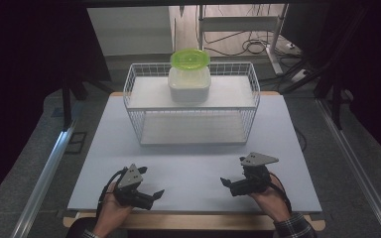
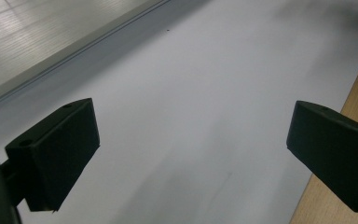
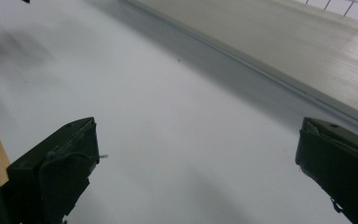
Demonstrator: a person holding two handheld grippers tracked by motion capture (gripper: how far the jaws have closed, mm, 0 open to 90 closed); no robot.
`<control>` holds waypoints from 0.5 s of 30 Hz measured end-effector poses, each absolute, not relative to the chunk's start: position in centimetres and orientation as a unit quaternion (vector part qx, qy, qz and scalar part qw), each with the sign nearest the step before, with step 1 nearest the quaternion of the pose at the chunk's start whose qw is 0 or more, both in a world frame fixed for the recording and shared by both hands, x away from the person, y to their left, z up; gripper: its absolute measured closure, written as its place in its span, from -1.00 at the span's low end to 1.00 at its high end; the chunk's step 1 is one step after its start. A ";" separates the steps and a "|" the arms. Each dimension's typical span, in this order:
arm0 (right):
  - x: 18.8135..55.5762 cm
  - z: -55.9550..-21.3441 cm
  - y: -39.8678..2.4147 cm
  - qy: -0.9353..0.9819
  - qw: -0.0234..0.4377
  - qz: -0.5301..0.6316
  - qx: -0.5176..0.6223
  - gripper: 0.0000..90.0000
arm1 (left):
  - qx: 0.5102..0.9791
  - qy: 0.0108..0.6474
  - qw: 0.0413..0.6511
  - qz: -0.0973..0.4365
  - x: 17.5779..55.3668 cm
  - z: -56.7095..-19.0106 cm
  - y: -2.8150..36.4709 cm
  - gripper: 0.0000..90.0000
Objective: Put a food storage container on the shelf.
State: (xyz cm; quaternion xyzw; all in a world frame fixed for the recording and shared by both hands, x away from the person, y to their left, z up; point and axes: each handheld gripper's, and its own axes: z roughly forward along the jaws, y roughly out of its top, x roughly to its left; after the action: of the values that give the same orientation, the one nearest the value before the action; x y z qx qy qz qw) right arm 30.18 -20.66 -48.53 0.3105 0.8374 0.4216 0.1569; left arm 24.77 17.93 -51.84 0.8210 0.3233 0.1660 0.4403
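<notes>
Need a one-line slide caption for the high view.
Both open grippers, left and right, rest before a wire basket holding a green-lidded container.

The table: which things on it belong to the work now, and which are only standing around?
Work:
left gripper, open
right gripper, open
box with green lid
wire basket holding the box

Standing around:
white board
cables on the floor
metal rail

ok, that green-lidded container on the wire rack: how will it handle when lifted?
The container looks like thin translucent plastic, so probably light and slightly flexible. Its round green lid overhangs and may only rest there, so it could shift. Sitting atop the wire rack, it might tip if nudged.
</notes>
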 end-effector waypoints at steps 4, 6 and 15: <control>30.0 -49.0 -20.8 0.840 0.156 0.415 0.312 -1.00 | 0.822 0.325 0.438 0.165 24.8 -51.9 17.9 -0.96; 30.0 -49.2 -20.9 0.841 0.155 0.414 0.313 -1.00 | 0.822 0.326 0.437 0.164 24.8 -52.0 17.9 -0.96; 29.7 -50.6 -20.8 0.850 0.148 0.394 0.316 -1.00 | 0.826 0.327 0.430 0.160 25.0 -52.2 17.9 -0.96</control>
State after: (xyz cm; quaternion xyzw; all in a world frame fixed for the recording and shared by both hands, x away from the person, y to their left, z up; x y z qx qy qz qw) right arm 29.68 -20.77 -50.59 0.3162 0.8501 0.3942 0.1484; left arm 24.95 17.87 -52.18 0.8261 0.3270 0.1597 0.4304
